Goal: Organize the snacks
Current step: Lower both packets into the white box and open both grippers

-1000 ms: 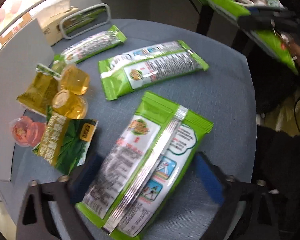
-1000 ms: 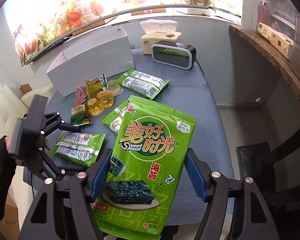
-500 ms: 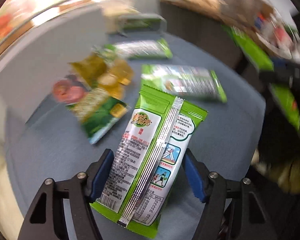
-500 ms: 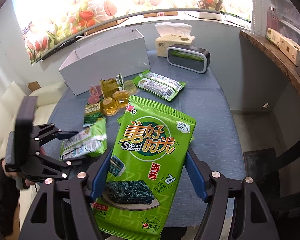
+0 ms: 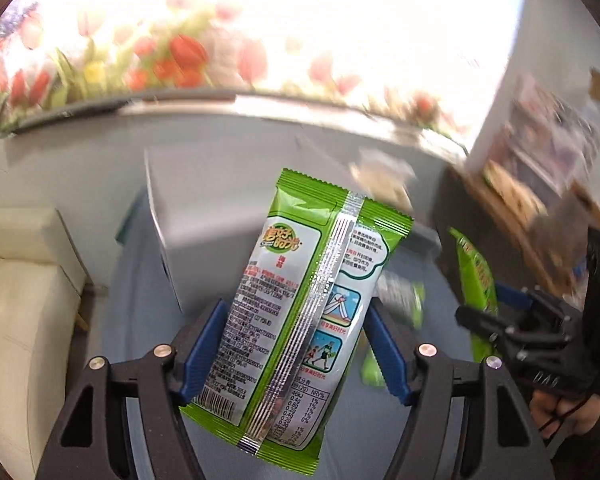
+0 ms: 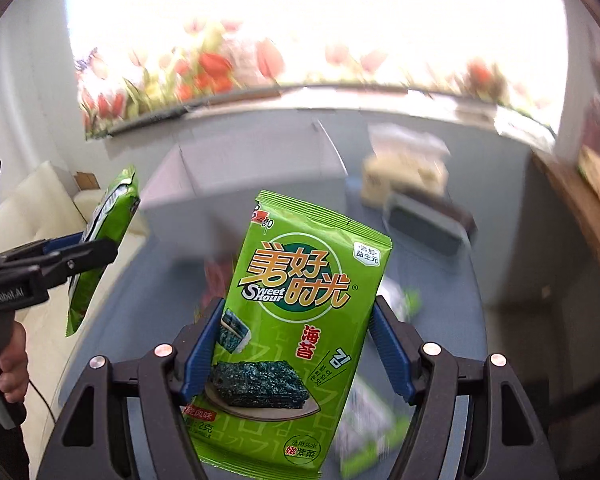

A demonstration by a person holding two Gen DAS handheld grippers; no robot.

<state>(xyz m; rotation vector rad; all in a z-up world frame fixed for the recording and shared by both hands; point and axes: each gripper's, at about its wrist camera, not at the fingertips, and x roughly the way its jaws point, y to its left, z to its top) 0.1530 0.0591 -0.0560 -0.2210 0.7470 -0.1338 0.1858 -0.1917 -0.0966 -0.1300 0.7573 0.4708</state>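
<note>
Left claw (image 5: 294, 354) was clamped on a seaweed pack (image 5: 300, 308), back side w/ foil seam facing the cam, blue pads (image 5: 204, 354) pressing its lower edges — pack up in the air, tilted a bit right. Right claw (image 6: 296, 354) was likewise squeezed on a second seaweed pack (image 6: 292, 332), front side showing, also lifted clear of the surface (image 6: 440, 304). Both packs looked light, puffy, crinkly — foil film prob slippery, contents brittle, so a grip across the flat sides near the lower third seemed sensible, not too hard. Further out: white box (image 6: 240, 200) sat ahead on the blue-grey surface, likely the drop spot. Beside it a tissue box (image 6: 404, 172) and a dark rounded-frame container (image 6: 428, 228), blurred. More green packs (image 6: 364, 428) lay below on the surface. Cream sofa (image 5: 24, 300) off left.
</note>
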